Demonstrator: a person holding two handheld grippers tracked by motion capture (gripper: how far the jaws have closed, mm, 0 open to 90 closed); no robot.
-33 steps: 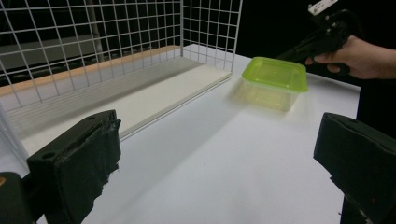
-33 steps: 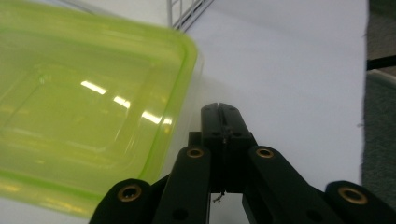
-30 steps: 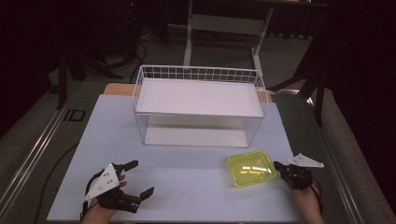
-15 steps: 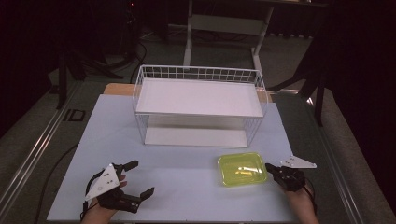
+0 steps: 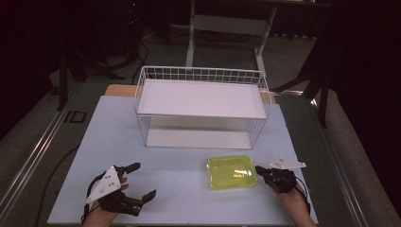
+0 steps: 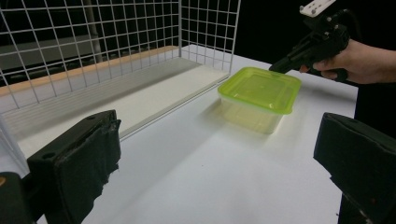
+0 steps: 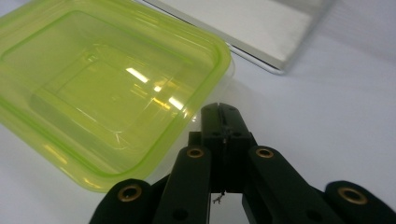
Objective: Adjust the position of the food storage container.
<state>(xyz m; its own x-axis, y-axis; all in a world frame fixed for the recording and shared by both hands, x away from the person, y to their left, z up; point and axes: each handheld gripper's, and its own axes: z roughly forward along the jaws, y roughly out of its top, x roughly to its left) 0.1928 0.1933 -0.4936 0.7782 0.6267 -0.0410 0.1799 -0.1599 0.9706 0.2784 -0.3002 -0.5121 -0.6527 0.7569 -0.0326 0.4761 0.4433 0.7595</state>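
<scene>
A translucent yellow-green lidded container [image 5: 231, 171] sits on the white table in front of the wire rack. My right gripper [image 5: 259, 169] is shut with nothing between its jaws, and its closed tip rests against the container's right edge. In the right gripper view the joined tip [image 7: 219, 112] touches the rim of the container [image 7: 107, 88]. My left gripper [image 5: 144, 179] lies open near the front left of the table, apart from the container. From the left gripper view, the container [image 6: 259, 88] stands ahead with the right gripper [image 6: 275, 67] at its far side.
A white wire rack [image 5: 201, 99] with a white shelf board and a lower board stands at the middle back of the table [image 5: 179, 198]. Dark floor and a stand's legs lie beyond it.
The container has slid leftward across the table, with the shut right gripper following against its right edge. The left gripper has stayed where it was.
</scene>
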